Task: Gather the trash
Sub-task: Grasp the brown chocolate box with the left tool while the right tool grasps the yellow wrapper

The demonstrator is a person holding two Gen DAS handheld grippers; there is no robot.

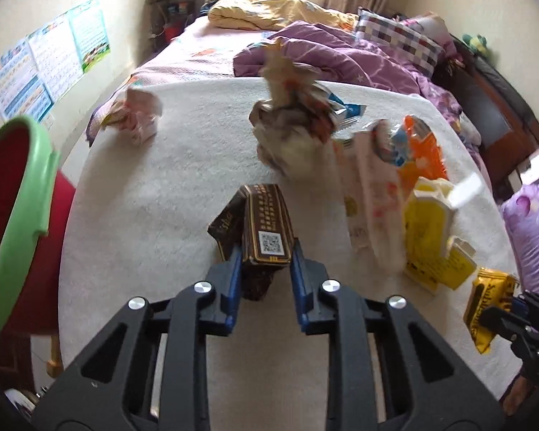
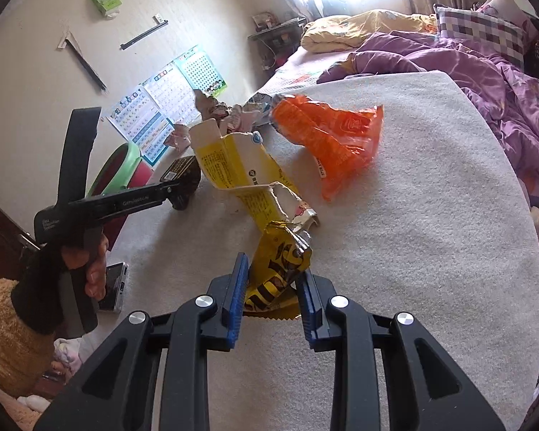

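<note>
The left gripper (image 1: 266,251) clamps the brown box (image 1: 267,230); the right gripper (image 2: 273,287) clamps the yellow wrapper (image 2: 276,273). Both should lift clear, then travel left of the box to the green-rimmed bin (image 1: 21,194).

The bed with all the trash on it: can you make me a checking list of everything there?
Surface: white blanket on the bed.
Job's things: brown box, gold wrapper, orange bag, torn yellow carton, crumpled wrappers.
Clutter: phone at the blanket's edge.
Grippers: left gripper shut on brown box; right gripper shut on gold wrapper.
Cables: nothing seen.
Surroundings: green-rimmed bin, purple quilt, wall posters.
</note>
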